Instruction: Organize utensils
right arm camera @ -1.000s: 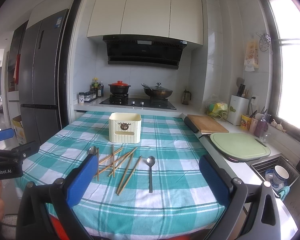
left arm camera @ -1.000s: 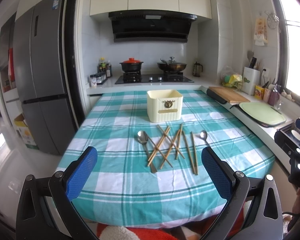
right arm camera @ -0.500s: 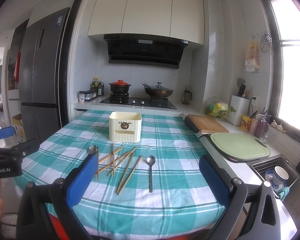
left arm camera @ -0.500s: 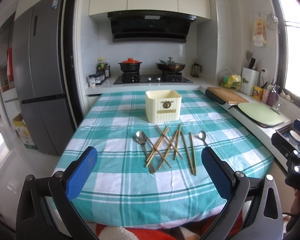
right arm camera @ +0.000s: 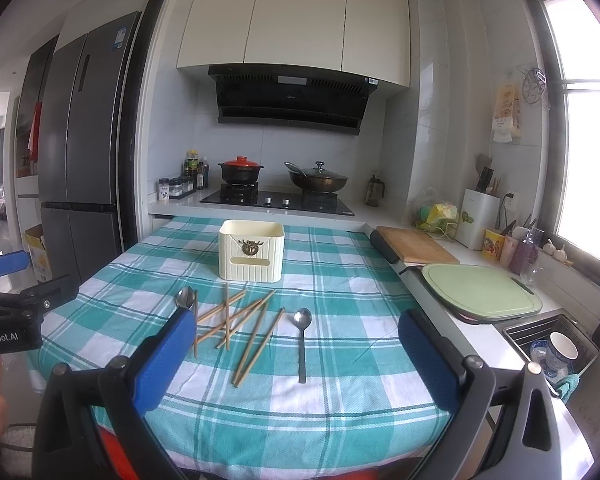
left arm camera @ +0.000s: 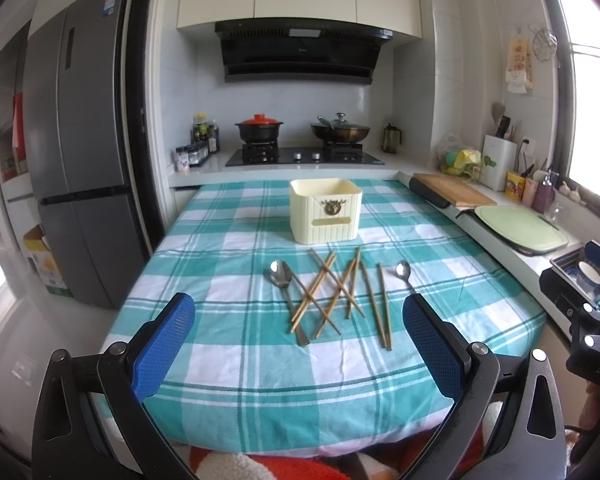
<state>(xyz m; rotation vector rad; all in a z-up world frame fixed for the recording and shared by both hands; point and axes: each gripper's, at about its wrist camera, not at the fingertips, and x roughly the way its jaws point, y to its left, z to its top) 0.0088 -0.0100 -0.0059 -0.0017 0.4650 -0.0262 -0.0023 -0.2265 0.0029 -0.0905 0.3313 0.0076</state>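
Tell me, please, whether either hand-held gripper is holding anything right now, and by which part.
Nothing is held. The left hand-held gripper and right hand-held gripper are both open above the near table edge; the spoons and chopsticks lie untouched on the tablecloth.

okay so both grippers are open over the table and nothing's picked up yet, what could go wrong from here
1. The chopsticks lie crossed in a pile; closing the left gripper on one may drag or flick others.
2. The larger spoon has a chopstick across its handle, so lifting it could scatter the pile.
3. The cream holder stands loose on the tablecloth; a bump might shift it.
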